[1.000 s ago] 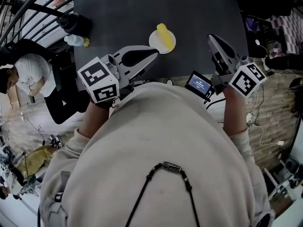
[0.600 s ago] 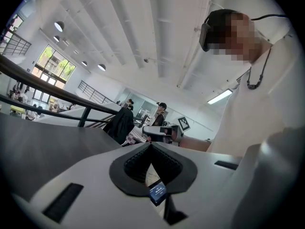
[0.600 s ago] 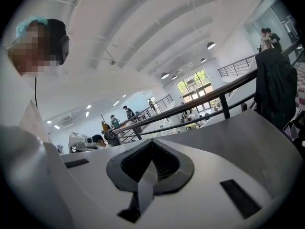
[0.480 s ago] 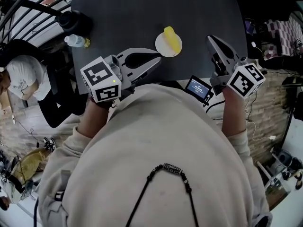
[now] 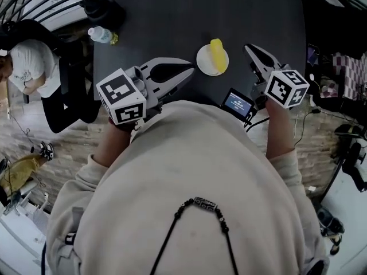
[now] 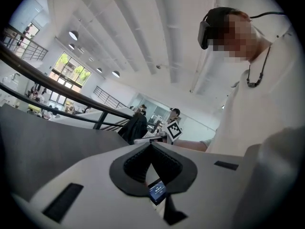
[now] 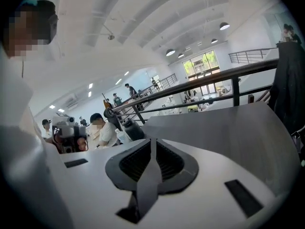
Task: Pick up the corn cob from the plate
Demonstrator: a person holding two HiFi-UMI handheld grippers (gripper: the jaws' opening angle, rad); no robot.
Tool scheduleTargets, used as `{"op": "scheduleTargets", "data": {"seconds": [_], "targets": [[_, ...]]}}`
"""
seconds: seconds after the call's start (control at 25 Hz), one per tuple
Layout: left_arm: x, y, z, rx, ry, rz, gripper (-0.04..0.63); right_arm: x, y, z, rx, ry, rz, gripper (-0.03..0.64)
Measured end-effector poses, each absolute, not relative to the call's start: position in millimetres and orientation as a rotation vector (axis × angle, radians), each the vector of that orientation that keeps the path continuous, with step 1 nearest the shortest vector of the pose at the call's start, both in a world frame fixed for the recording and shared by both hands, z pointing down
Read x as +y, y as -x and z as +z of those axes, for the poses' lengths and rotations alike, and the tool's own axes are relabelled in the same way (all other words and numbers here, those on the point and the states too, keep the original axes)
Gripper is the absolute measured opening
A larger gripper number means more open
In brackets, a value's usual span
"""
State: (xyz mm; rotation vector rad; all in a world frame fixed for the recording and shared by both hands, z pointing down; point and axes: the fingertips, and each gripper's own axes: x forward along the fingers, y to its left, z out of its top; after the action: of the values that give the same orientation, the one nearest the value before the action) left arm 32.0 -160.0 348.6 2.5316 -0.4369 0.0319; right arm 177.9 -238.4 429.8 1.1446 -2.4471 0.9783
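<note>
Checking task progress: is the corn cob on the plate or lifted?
On the plate: the yellow corn cob lies on the white plate, on the dark table.

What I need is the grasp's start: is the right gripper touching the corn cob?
Apart. In the head view, bare table shows between the right gripper, its empty fingers just beginning to open, and the corn cob on its plate.

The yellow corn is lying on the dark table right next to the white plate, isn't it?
Not quite. The corn lies on the white plate, not next to it, and the plate sits on the dark table. The head view shows this.
</note>
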Motion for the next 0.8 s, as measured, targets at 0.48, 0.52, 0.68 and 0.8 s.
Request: {"op": "scheduleTargets", "data": {"seconds": [0.48,0.52,0.68,0.8], "targets": [[-155,21,363,-0.774,-2.385,-0.023,0.000,-282,-165,566,-2.124,-0.911,1.094,0.100],[-154,27,364,-0.798,-2.373,-0.031,0.000,-283,-163,573,-2.108,-0.896,1.096,0.105],[-149,44,365,-0.868,-2.337,-0.053,0.000,-284,-158,599,-2.040,-0.860,1.107,0.142],[-143,51,366,-0.911,-2.318,-0.051,0.000,-282,-157,616,-1.995,-0.838,1.156,0.167]]}}
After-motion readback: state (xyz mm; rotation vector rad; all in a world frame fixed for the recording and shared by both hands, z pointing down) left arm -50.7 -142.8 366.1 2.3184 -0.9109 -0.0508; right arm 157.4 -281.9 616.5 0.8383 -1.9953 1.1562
